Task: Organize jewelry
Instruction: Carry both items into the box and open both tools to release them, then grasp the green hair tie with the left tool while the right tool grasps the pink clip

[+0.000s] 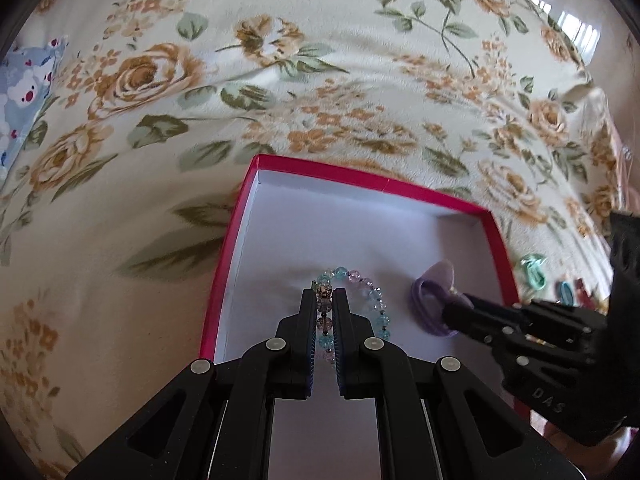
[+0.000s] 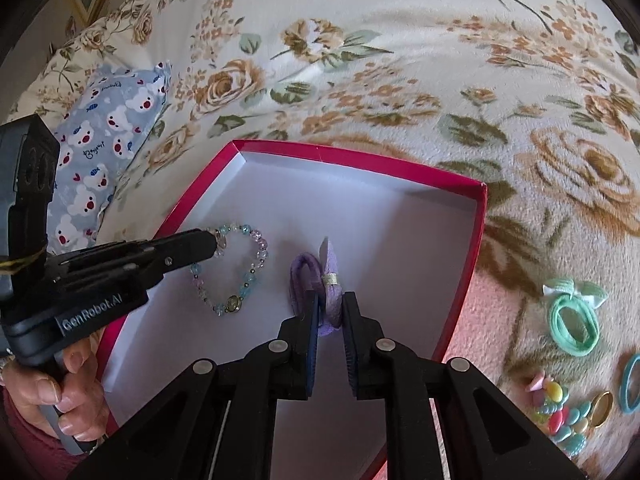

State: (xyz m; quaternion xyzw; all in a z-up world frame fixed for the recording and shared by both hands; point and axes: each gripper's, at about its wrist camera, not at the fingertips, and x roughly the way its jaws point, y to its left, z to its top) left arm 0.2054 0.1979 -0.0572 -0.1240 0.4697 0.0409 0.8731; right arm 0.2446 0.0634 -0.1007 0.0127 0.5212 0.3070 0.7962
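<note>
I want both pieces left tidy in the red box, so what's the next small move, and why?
Probably open both grippers and lift away. The left gripper is shut on the beaded bracelet and the right gripper on the purple hair tie; both pieces appear to lie on the floor of the red box, side by side and apart.

Left gripper (image 1: 324,294) closed on beaded bracelet (image 1: 370,300) inside red box (image 1: 320,170), which is set on floral blanket (image 1: 280,80); right gripper (image 1: 466,308) clamped on purple hair tie (image 1: 430,296) beside the bracelet
</note>
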